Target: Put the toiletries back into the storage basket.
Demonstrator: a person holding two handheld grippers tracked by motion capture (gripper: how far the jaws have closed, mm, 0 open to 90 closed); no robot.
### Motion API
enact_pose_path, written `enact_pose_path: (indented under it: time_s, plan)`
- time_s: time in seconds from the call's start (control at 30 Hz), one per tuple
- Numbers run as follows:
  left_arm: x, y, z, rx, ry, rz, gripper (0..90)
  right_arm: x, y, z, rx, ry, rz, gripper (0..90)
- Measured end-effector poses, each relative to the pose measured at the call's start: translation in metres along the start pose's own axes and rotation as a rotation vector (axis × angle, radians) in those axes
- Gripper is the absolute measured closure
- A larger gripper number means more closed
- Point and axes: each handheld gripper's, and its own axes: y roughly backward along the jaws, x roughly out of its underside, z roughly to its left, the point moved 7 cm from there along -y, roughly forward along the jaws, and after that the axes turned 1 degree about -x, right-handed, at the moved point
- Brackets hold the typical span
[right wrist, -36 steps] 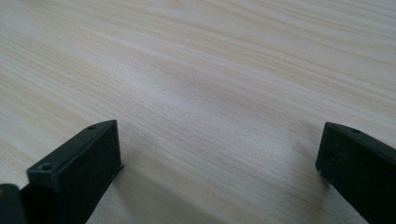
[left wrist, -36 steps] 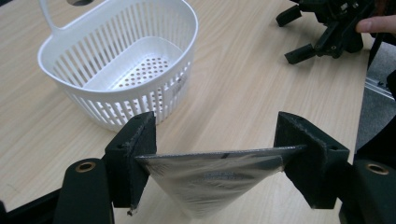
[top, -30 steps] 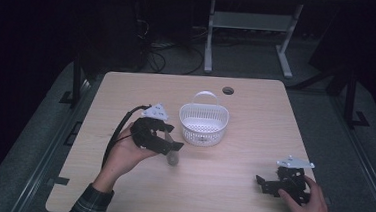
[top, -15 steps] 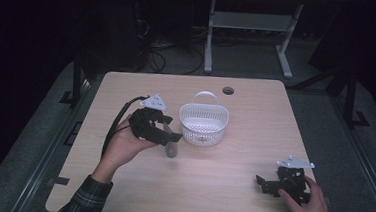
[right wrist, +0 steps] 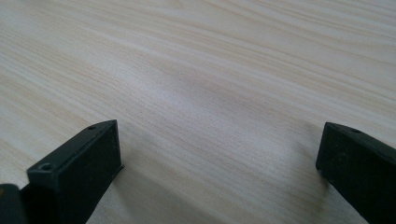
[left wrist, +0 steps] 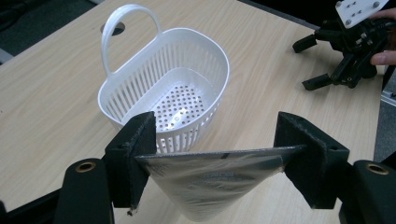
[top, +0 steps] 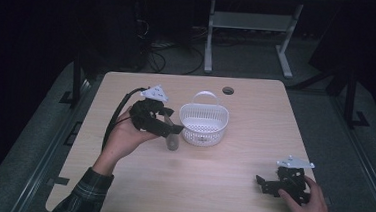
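A grey, silvery squeeze tube (top: pixel 172 141) hangs just above the table, left of the white slotted basket (top: pixel 203 126). My left gripper (top: pixel 171 130) is shut on the tube's flat crimped end. In the left gripper view the tube (left wrist: pixel 210 179) spans the gap between both pads and tapers downward, with the basket (left wrist: pixel 140 84) just beyond it, empty and with its handle at the far side. My right gripper (top: pixel 267 183) rests low on the table at the front right, open, in a person's hand. The right gripper view has bare wood between its wide-apart jaws, and the gripper (right wrist: pixel 219 154) holds nothing.
The wooden table (top: pixel 220 188) has a round cable hole (top: pixel 228 91) near its back edge behind the basket. A black cable (top: pixel 115 121) trails from the left gripper. A white desk frame (top: pixel 246 35) stands on the floor beyond the table. The right gripper (left wrist: pixel 327 60) lies beyond the basket.
The left hand has risen and moved a little toward the back of the table with the tube, which now hangs closer to the basket. The right hand has stayed put.
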Motion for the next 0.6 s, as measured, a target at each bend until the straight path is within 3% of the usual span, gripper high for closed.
enact_pose_path:
  time_s: [0.6]
  plan:
    - [-0.022,0.012,0.009,-0.006,-0.001,-0.025,29.6,0.000,0.000,0.000,0.001,0.000,0.000,0.0]
